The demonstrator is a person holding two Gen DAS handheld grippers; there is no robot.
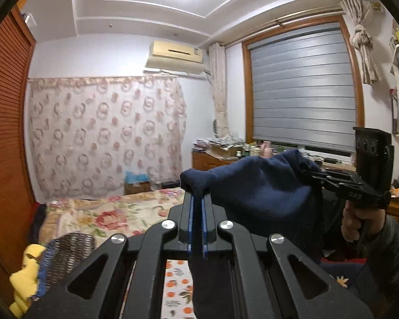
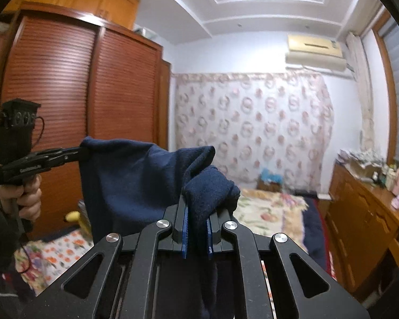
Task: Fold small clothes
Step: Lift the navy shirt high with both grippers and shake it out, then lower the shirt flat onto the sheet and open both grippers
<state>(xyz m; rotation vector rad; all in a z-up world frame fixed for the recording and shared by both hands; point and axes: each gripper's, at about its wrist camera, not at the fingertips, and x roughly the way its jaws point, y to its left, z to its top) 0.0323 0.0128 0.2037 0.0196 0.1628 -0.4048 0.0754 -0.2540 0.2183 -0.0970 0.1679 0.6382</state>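
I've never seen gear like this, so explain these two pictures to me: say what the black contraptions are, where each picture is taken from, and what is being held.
There is no robot here. A person holds a black pistol-grip tool in each hand, and each tool carries a wide-angle camera looking forward along its two blue-padded jaws.

One picture comes from the left gripper, the other from the right gripper. Each view also shows the other tool, with the hand gripping it.

Both jaws are shut on the top edge of one dark blue fleece garment, held up in the air between them, the rest hanging down.

Behind is a bedroom: a bed with a floral cover, a wooden wardrobe and a window blind.
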